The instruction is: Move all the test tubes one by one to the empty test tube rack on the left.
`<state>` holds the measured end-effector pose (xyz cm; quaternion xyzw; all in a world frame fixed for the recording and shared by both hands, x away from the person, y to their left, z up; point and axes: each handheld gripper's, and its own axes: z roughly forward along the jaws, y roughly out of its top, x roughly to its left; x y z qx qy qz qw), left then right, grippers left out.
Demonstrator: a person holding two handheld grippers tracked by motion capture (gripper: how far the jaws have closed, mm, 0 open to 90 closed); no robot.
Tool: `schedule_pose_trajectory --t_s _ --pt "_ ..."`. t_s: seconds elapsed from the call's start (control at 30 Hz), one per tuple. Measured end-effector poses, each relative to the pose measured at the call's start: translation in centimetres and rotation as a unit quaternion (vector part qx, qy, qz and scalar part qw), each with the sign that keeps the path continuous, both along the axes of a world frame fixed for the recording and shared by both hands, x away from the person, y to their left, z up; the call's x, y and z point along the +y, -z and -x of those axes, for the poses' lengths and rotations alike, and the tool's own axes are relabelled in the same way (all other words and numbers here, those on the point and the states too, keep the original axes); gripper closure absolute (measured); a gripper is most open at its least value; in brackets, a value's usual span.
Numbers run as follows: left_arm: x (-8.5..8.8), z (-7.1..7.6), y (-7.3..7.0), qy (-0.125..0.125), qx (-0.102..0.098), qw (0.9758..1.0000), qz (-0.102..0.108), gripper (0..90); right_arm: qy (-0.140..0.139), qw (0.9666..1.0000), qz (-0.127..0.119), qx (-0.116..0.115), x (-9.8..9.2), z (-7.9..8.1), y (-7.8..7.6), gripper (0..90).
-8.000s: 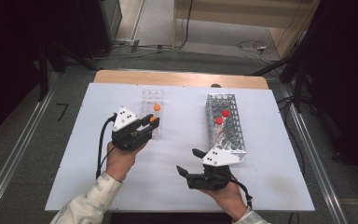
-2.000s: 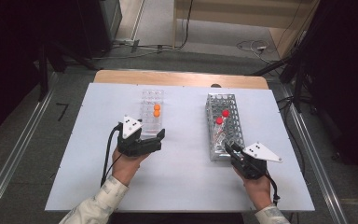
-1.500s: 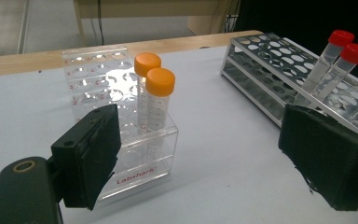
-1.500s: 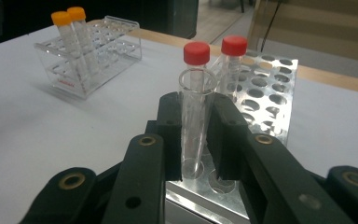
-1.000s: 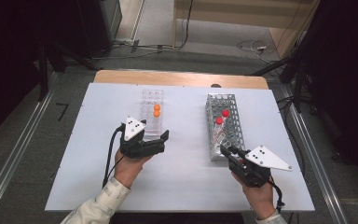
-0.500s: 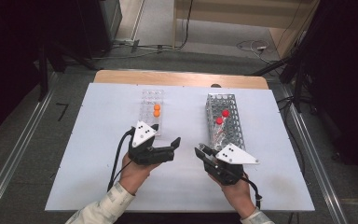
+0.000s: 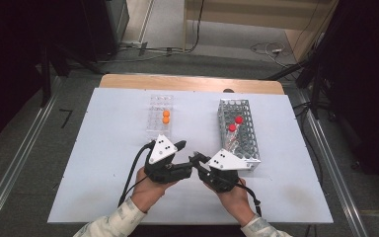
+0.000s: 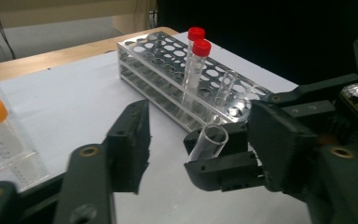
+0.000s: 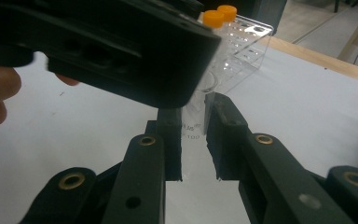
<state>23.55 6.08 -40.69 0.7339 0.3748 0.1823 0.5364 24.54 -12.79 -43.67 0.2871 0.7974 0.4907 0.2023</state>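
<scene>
My right gripper (image 7: pixel 196 159) is shut on a clear uncapped tube (image 9: pixel 193 117), which stands between its two jaws in the right gripper view. My left gripper (image 7: pixel 185 158) faces it from the left at the middle of the table. In the left gripper view the tube's open end (image 8: pixel 212 137) sits in the gap of my left gripper (image 8: pixel 200 127), whose jaws have just been closing; neither pad touches the tube. The right gripper (image 8: pixel 189 154) reaches in from the right there. The left gripper's jaw passes as a dark bar across the top of the right gripper view.
A metal rack (image 7: pixel 239 129) stands at the right with two red-capped tubes (image 8: pixel 196 51) and an uncapped clear tube (image 8: pixel 226 88). A clear plastic rack (image 7: pixel 159 106) with two orange-capped tubes (image 7: pixel 166 116) stands behind the left gripper. The table's front edge lies near the forearms.
Both hands have come together at the table's middle: the right gripper moved left from the metal rack with the tube, the left gripper moved right. The left jaws stand narrower.
</scene>
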Motion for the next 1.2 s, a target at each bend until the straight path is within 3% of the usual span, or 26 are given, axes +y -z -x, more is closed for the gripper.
schedule_pose_trajectory --t_s 0.2,0.43,0.77,1.2 --pt "-0.06 -0.04 0.18 0.012 0.002 0.9999 -0.004 55.9 -0.005 1.0000 0.001 -0.001 0.31 0.04 0.04 73.7" --pt "-0.25 -0.07 0.39 0.018 0.004 0.9997 -0.013 62.3 -0.005 1.0000 -0.001 -0.003 0.31 0.17 -0.05 73.7" --pt "-0.24 -0.13 0.48 0.023 0.012 0.9996 -0.007 72.8 -0.006 1.0000 0.000 -0.004 0.37 0.26 -0.09 73.7" --pt "-0.04 -0.24 0.48 0.021 0.012 0.9997 -0.005 76.3 -0.007 1.0000 -0.001 -0.003 0.35 0.21 -0.05 73.2"
